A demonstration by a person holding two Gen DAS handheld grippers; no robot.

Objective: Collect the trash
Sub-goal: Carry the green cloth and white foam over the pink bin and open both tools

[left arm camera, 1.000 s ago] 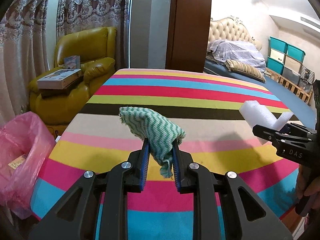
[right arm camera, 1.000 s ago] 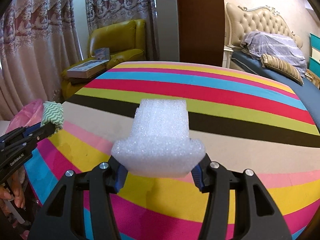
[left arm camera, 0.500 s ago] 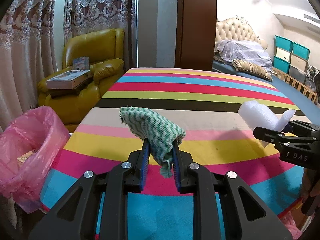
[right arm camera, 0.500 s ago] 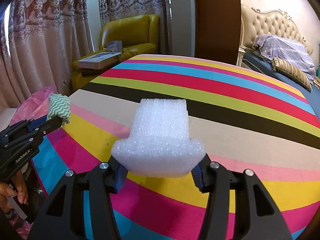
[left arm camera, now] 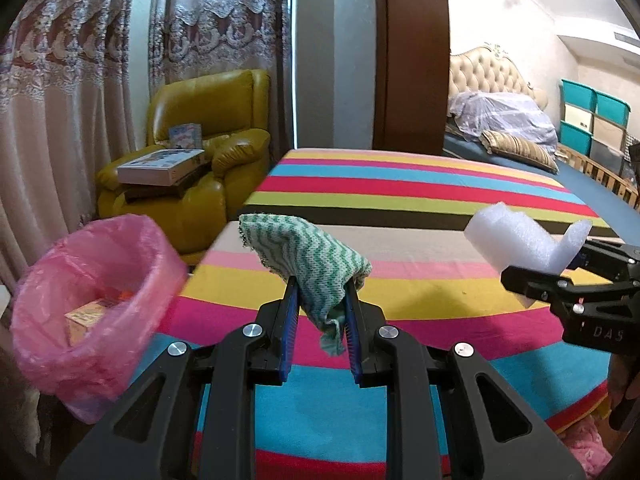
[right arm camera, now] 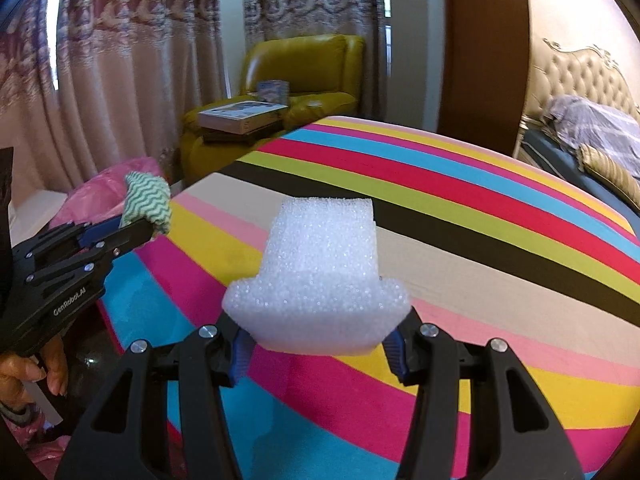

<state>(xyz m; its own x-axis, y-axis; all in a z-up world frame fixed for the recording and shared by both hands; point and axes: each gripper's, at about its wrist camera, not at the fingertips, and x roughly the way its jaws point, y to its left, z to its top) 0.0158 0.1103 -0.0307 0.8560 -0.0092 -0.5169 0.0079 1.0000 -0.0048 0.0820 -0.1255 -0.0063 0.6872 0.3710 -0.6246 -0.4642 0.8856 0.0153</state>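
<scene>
My left gripper is shut on a green-and-white zigzag cloth, held above the striped table. My right gripper is shut on a white foam block. The foam block also shows at the right of the left wrist view, in the right gripper. The left gripper with the cloth shows at the left of the right wrist view. A bin lined with a pink bag stands left of the table and holds a small box.
A yellow armchair with boxes on it stands behind the bin. Curtains hang at the left. A bed and teal storage boxes are at the back right. A hand holds the left gripper.
Both grippers have pulled back and swung left with their loads. The pink bin has come closer and further into the left wrist view; its inside now shows.
</scene>
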